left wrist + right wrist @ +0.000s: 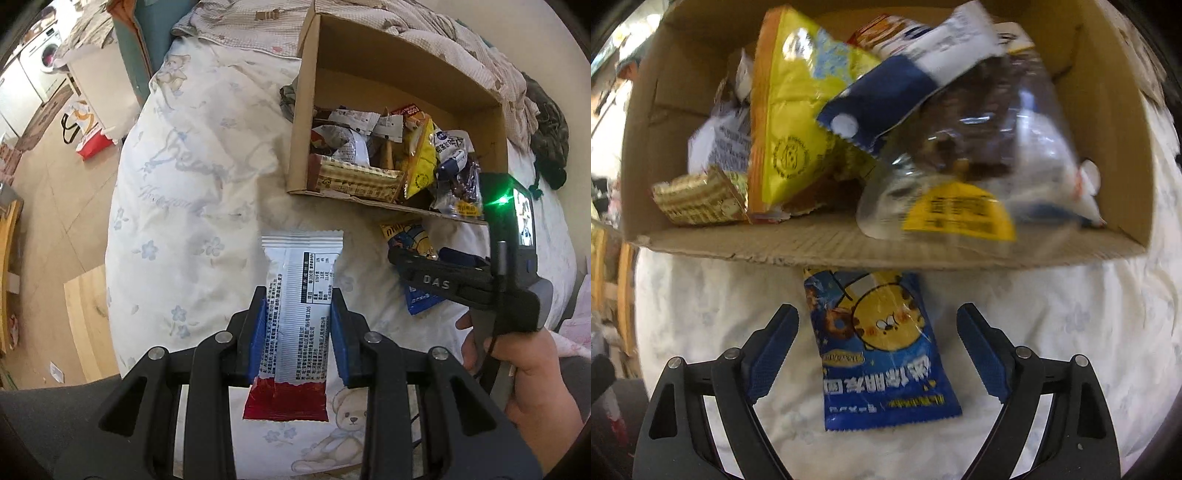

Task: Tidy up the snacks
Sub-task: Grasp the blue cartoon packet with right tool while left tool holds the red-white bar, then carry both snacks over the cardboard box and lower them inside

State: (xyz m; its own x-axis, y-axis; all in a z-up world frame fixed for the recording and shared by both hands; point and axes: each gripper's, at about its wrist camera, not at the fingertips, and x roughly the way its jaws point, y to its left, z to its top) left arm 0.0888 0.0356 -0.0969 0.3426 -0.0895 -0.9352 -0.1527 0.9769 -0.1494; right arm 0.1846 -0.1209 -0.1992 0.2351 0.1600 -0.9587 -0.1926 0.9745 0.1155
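My left gripper (pixel 297 295) is shut on a white and red snack packet (pixel 295 314), held over the bed. A cardboard box (pixel 306 110) lies on the bed, full of snack packets, among them a yellow bag (pixel 790 110) and a clear bag of dark snacks (pixel 979 147). My right gripper (pixel 877 317) is open, its fingers either side of a blue snack packet (pixel 882 350) that lies flat on the bed, its top edge tucked under the box's front wall (pixel 849 247). The right gripper also shows in the left wrist view (pixel 406 258), above that blue packet (pixel 417 236).
The bed has a white floral cover (pixel 192 184) with a rumpled blanket (pixel 461 44) behind the box. The bed's left edge drops to a tiled floor (pixel 55 203) with a red and white bag (pixel 88 129) and a wooden board (pixel 88 325).
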